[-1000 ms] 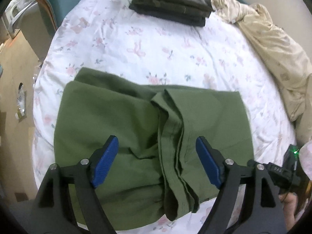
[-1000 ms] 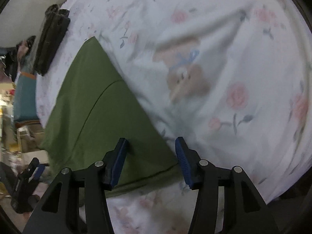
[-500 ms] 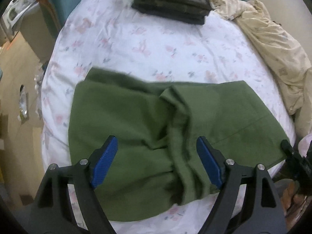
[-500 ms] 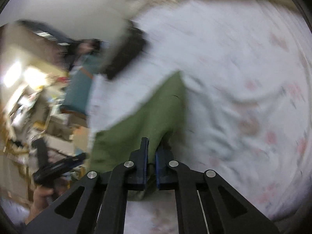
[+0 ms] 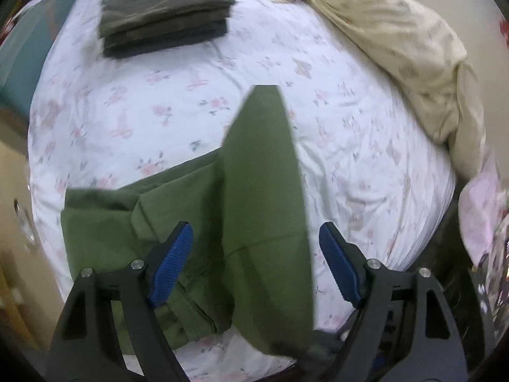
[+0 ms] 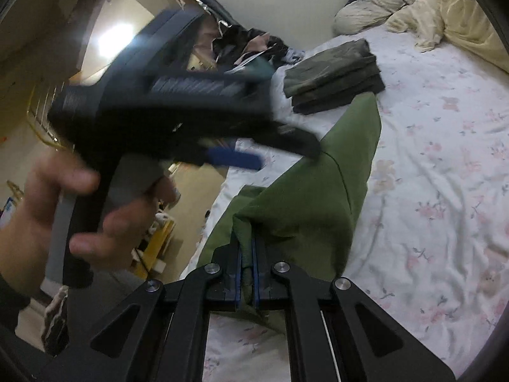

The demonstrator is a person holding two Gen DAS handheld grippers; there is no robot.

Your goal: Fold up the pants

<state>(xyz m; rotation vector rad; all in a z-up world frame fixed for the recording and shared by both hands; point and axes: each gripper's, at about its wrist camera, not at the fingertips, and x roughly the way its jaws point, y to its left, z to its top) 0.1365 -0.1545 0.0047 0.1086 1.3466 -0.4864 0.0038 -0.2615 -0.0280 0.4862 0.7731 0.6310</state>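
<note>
Right claw pinching a corner of the green pants, lifted off the bed

The right claw (image 6: 245, 273) is clamped on the green pants (image 6: 305, 203), raising that end; the left claw (image 5: 256, 264) hangs wide and empty above them. The rest lies on the floral bedsheet (image 5: 366, 159), near a stack of folded dark clothes (image 5: 165, 9).

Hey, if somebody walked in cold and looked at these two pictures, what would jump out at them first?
Probably the green pants, one end lifted off the floral bedsheet and pinched in the shut right gripper at the bottom of the right wrist view. Next, the left gripper, jaws open and empty, hanging over that raised cloth. Behind them sits a stack of dark folded clothes near the far side of the bed, beside a crumpled cream blanket.
</note>
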